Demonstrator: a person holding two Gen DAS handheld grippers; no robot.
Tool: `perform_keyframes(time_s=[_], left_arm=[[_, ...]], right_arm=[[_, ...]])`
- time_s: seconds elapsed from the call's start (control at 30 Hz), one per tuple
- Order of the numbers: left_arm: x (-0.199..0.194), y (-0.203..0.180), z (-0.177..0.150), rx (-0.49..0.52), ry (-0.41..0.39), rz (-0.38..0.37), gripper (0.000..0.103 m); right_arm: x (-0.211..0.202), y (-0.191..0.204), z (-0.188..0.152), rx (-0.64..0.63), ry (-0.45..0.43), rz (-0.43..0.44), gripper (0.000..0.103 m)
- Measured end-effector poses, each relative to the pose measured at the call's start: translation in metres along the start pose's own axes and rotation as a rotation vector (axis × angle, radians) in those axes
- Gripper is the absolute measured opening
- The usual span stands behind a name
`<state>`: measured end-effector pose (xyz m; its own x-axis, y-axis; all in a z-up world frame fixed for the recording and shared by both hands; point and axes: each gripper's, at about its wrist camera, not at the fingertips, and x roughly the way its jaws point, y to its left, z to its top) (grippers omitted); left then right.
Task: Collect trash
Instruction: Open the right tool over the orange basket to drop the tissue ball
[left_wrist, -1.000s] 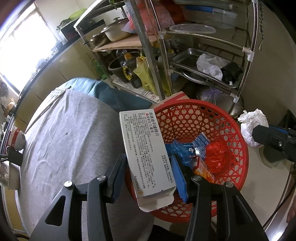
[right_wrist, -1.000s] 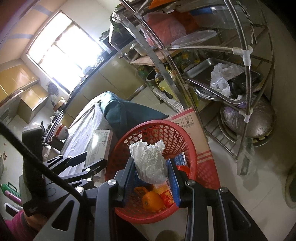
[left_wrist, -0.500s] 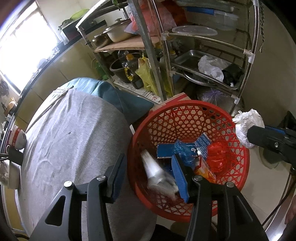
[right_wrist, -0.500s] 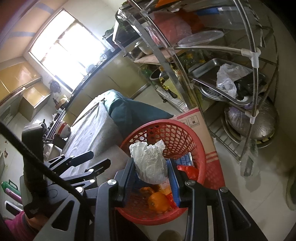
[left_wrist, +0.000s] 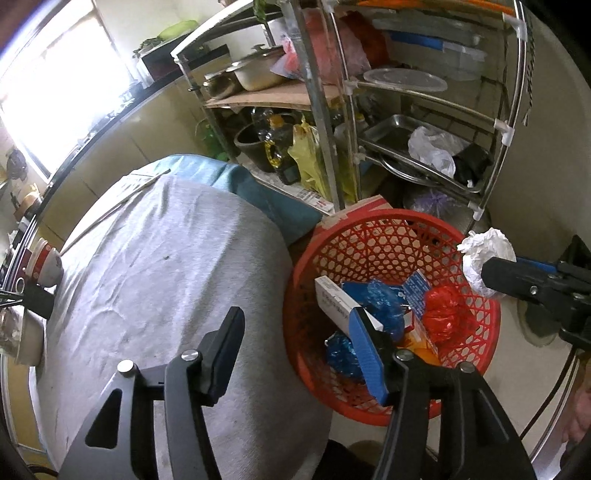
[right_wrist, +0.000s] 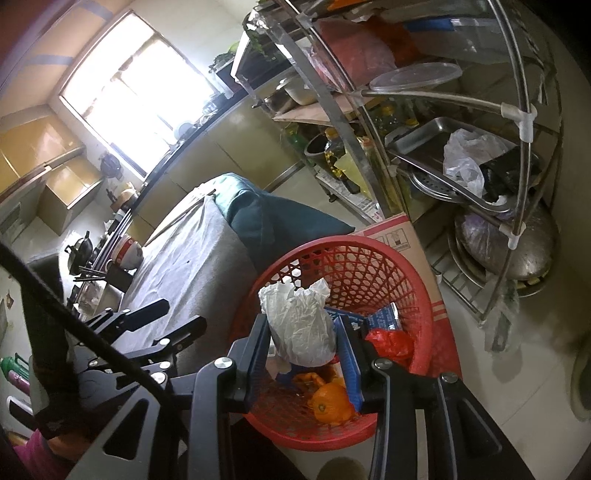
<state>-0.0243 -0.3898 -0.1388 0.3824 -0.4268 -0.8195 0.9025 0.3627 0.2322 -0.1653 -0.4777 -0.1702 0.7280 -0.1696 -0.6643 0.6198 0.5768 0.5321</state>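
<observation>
The jaws of the right gripper (right_wrist: 306, 354) pinch a crumpled white paper wad (right_wrist: 299, 328) at its middle, above the red basket (right_wrist: 413, 280); it looks light, soft and crushable. The left gripper (left_wrist: 295, 350) has just been opening, nothing between its jaws.

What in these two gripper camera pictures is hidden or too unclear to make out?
- Left view: the white printed box in the red plastic basket has print too small to read, its end behind the left gripper's finger.
- Right view: the basket's floor lies behind the crumpled white paper in the right gripper.
- Both views: the steel rack is cut off above.
</observation>
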Motion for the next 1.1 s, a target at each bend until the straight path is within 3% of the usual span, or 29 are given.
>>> perform_keyframes(time_s=[0.13,0.23,1.1], left_arm=[[-0.007,0.008,-0.004,-0.011,-0.012,0.013,0.06],[-0.011,0.014,-0.007,-0.027,-0.012,0.021,0.061],[-0.077,0.068,-0.049,-0.177,-0.084,0.118,0.063]], right_arm=[[0.0,0.007,-0.002,-0.001,0.006,0.0,0.04],[-0.001,0.01,-0.003,0.008,0.007,0.0,0.057],[-0.034,0.088,-0.026,-0.202,-0.064,0.004,0.057]])
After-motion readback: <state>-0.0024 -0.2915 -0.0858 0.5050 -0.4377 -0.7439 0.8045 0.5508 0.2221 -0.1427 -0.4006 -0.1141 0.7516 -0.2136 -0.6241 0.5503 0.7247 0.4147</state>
